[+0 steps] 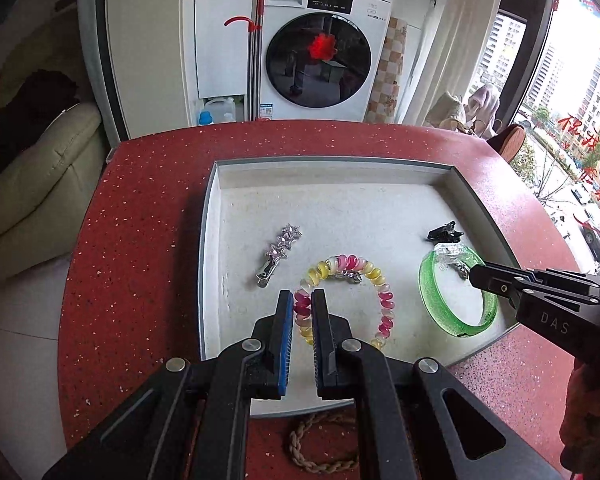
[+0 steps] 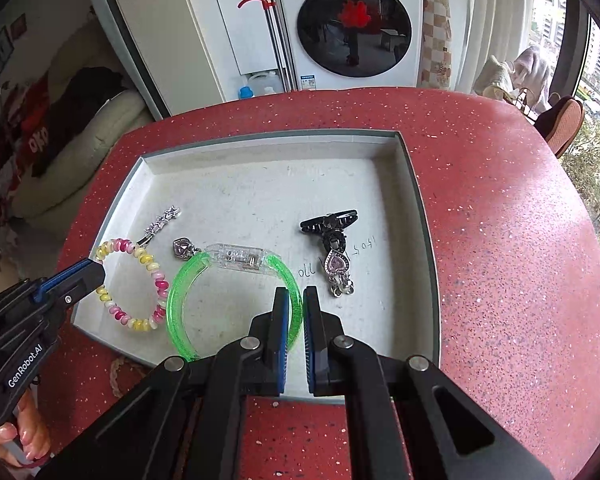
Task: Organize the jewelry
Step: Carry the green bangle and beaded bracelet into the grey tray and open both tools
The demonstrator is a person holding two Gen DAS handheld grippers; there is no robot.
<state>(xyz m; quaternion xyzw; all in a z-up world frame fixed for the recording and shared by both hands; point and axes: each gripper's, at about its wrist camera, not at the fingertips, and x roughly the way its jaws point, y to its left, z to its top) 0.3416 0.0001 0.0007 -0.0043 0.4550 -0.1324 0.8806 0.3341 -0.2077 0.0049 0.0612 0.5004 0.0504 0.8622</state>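
Jewelry lies in the grey tray point(image 2: 416, 208) at frame centre: the beaded bracelet point(image 1: 384, 304), pinched by the left gripper point(image 1: 303, 300), and the green bangle point(image 2: 180, 300), clamped by the right gripper point(image 2: 297, 300). A black claw clip point(image 2: 328, 222) sits above, and a star hair clip point(image 1: 278, 250) at left.

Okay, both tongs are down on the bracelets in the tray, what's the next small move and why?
Probably lift both straight up: the left tongs pinch the beaded bracelet and the right tongs pinch the green bangle, both lying in the tray.
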